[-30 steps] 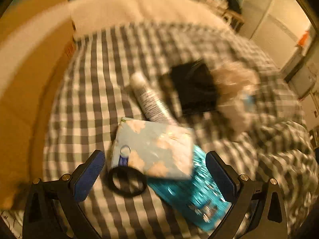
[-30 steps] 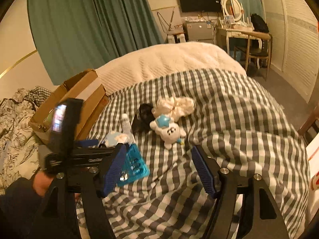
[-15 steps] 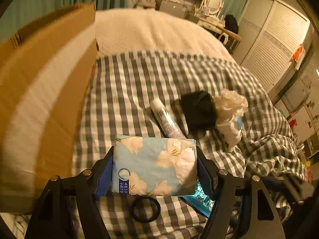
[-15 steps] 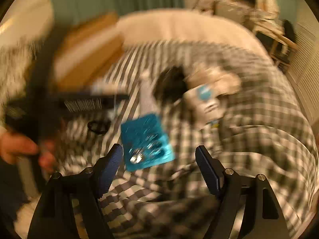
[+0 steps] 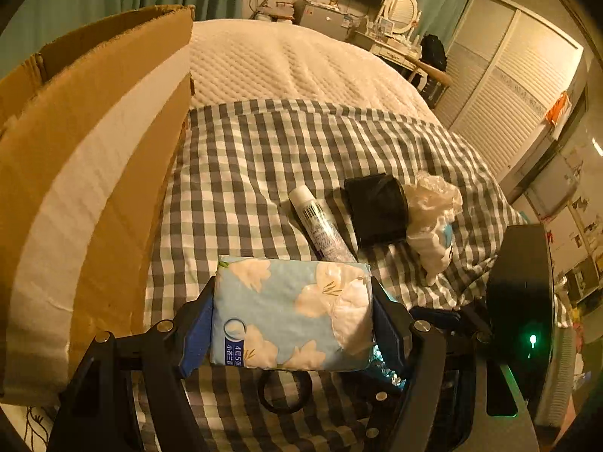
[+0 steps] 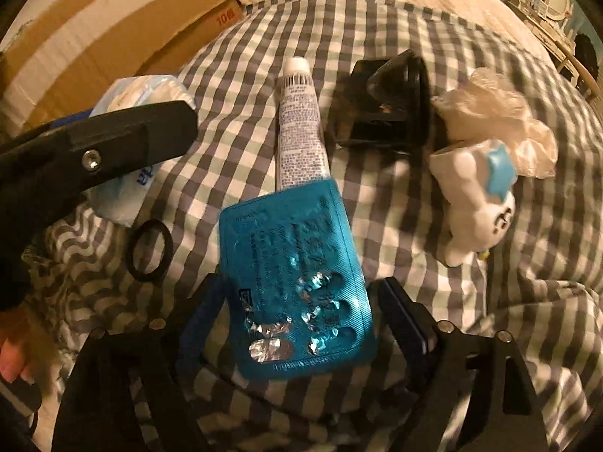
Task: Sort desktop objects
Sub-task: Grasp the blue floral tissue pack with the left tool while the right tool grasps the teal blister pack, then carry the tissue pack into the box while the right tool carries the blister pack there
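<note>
On the checked bedspread (image 5: 264, 158), just right of a cardboard box (image 5: 94, 150) that fills the nine o'clock side of the left wrist view, the left tongs (image 5: 292, 320) are pinching a pale blue tissue pack (image 5: 286, 316) printed with cream flowers. Both blue pads press on its short ends, and the pack sits clear of the cloth. Below it, at six o'clock, a black hair tie (image 5: 284, 391) lies flat on the bedspread.

At one o'clock from the pack lies a white tube (image 5: 320, 226) with its cap toward the far end, and just beside it to the right a black holder (image 5: 377, 211) lies on its side. A crumpled clear bag (image 5: 433, 196) and a white plush toy (image 5: 433, 248) touch the holder's right edge.

In the right wrist view the right tongs (image 6: 301, 324) point steeply down over a teal blister pack (image 6: 294, 278) of pills. Their jaws are opening, with the near end of the blister pack between them but the pads apart from its edges. The pack's far end overlaps the foot of the tube (image 6: 301, 124). At ten o'clock the left tongs' black arm (image 6: 113, 143) crosses in front of the tissue pack (image 6: 147, 90), and the hair tie (image 6: 149, 250) lies at nine o'clock from the blister pack. The plush toy (image 6: 475, 196), with a blue star on its head, lies at three o'clock, well apart from the right tongs.
</note>
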`<state>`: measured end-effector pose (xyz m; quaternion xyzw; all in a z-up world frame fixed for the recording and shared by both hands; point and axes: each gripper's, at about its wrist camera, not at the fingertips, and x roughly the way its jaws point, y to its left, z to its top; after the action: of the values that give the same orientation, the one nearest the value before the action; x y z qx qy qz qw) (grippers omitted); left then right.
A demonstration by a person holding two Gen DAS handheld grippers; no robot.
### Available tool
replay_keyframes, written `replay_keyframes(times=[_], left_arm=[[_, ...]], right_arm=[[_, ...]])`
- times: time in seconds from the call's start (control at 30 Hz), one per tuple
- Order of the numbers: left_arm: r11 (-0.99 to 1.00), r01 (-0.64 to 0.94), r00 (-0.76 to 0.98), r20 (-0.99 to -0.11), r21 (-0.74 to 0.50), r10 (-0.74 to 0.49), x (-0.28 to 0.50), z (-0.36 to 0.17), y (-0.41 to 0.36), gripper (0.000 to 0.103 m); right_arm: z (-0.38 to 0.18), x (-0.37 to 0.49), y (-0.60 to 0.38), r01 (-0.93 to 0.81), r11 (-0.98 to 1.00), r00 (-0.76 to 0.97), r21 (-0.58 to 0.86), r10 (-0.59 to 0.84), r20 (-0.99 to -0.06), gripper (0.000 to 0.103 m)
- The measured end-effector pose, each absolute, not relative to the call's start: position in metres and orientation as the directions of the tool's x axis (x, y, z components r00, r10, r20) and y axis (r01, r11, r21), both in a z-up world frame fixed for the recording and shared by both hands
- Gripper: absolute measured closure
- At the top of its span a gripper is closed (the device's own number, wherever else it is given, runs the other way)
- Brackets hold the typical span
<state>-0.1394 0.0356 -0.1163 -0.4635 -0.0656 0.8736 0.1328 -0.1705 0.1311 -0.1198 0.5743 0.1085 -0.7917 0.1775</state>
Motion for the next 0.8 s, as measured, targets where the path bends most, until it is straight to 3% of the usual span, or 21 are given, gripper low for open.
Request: replay_keyframes(times=[0.2,0.3,0.43,0.8], left_arm=[[-0.97,-0.177,-0.552,-0.799,-0.168,0.239,-0.132,-0.126,0.044,0.029],[-0.969,-0.176,-0.551,-0.798,-0.176,0.245,-0.128,-0.127,0.043,0.029],[-0.962,-0.191,-0.574,-0.773,-0.195,0.27,-0.115,-0.117,0.042,0.029],[-0.933,-0.242,-0.746,-0.565,-0.265,0.353,-0.057,-0.022,0.016,0.029]], right_arm=[[-0.12,-0.164,0.136,0.407,-0.913,-0.293,0.025,-0.156,-0.943,0.018],[-0.115,-0.156,0.141,0.394,-0.919,-0.342,-0.006,-0.141,-0.929,0.032],[-0.092,-0.135,0.165,0.327,-0.945,-0.437,0.017,-0.167,-0.884,0.034],[0.007,-0.064,0.203,0.206,-0.968,-0.599,0.143,-0.241,-0.764,0.034]])
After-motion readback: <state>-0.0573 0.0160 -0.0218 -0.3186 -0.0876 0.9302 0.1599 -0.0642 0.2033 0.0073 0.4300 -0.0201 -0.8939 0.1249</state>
